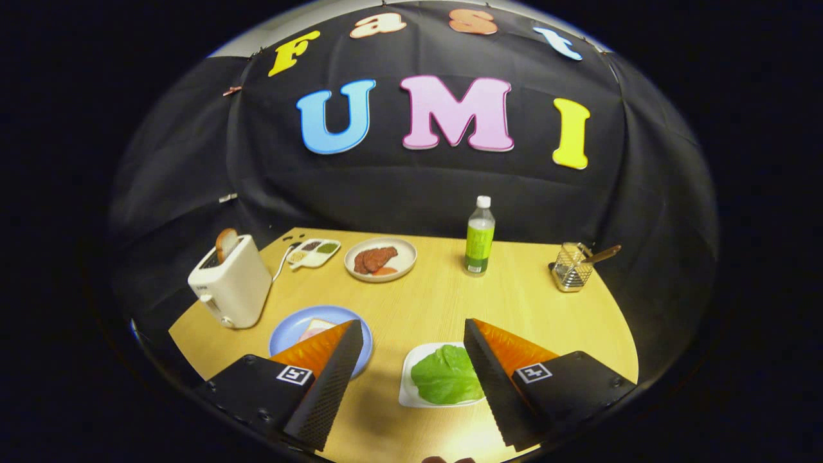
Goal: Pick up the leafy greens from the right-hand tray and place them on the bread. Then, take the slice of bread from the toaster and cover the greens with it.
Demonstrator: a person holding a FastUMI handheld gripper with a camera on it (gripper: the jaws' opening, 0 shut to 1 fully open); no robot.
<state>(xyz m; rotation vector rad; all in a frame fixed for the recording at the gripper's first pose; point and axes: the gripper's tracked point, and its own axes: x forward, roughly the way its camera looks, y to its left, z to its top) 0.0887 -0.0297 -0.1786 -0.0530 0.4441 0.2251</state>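
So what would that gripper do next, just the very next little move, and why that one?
Probably ease down and a little to the right, to bring the leafy greens between the fingers. The gripper is open and holds nothing, and the greens lie untouched on the white tray, partly behind the right finger. The bread on the blue plate is bare.

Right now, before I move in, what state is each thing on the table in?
tool: open, holding nothing, fingers wide apart above the table.
lettuce: lying on the white tray, beside the right finger, not picked up.
blue plate: holds a bread slice, uncovered, partly behind the left finger.
toaster: upright, toast sticking up from its slot.
bottle: upright, capped.
meat plate: loaded, untouched.
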